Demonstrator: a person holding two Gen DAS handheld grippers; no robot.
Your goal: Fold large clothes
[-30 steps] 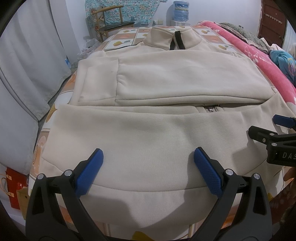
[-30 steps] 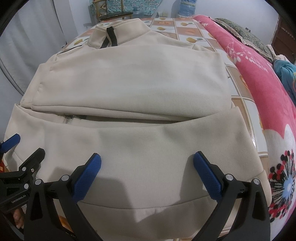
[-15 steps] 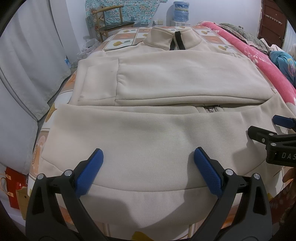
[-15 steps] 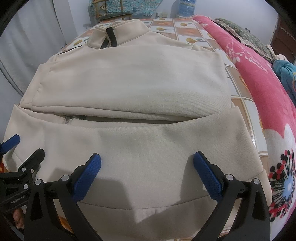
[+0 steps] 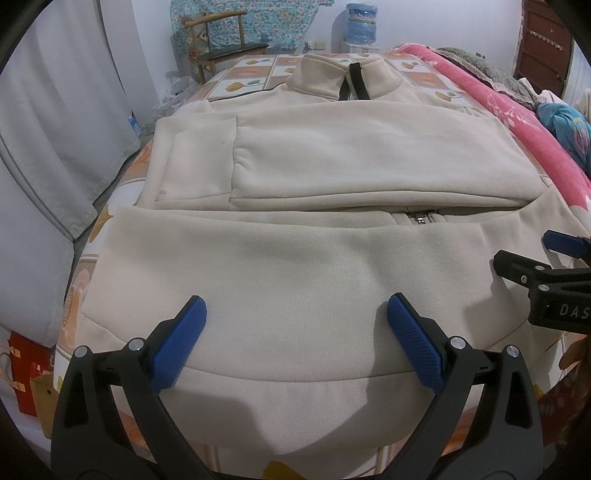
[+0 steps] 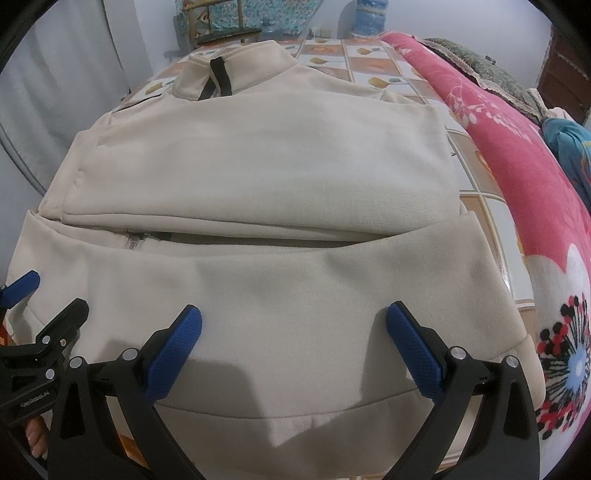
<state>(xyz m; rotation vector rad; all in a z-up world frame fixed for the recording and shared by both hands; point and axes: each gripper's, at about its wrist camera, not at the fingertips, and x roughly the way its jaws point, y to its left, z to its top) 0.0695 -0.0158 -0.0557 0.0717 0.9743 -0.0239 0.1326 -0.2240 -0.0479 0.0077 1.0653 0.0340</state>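
Across the bed's tiled-pattern sheet [image 5: 255, 70] lies the cream zip-up jacket [image 5: 295, 280], collar [image 5: 343, 77] at the far end and hem [image 5: 295, 402] nearest, with both sleeves already folded across the chest into a band [image 6: 258, 173] and the zipper pull [image 5: 420, 220] peeking out just beneath it. Left gripper [image 5: 295, 328] and right gripper [image 6: 293, 338] hang over the near hem, jaws wide on each and holding nothing (neither blue pad seems to touch cloth). The step in hand looks like the bottom-to-top fold. To do it well, I would pinch the hem at its two outer corners rather than the middle, catching both layers, lift evenly and carry the edge far toward the collar so the crease lands straight. A pink floral blanket [image 6: 517, 177] lies along the right, grey curtain [image 5: 55, 129] on the left, a chair [image 5: 221, 40] and water bottle [image 5: 362, 18] beyond the bed.
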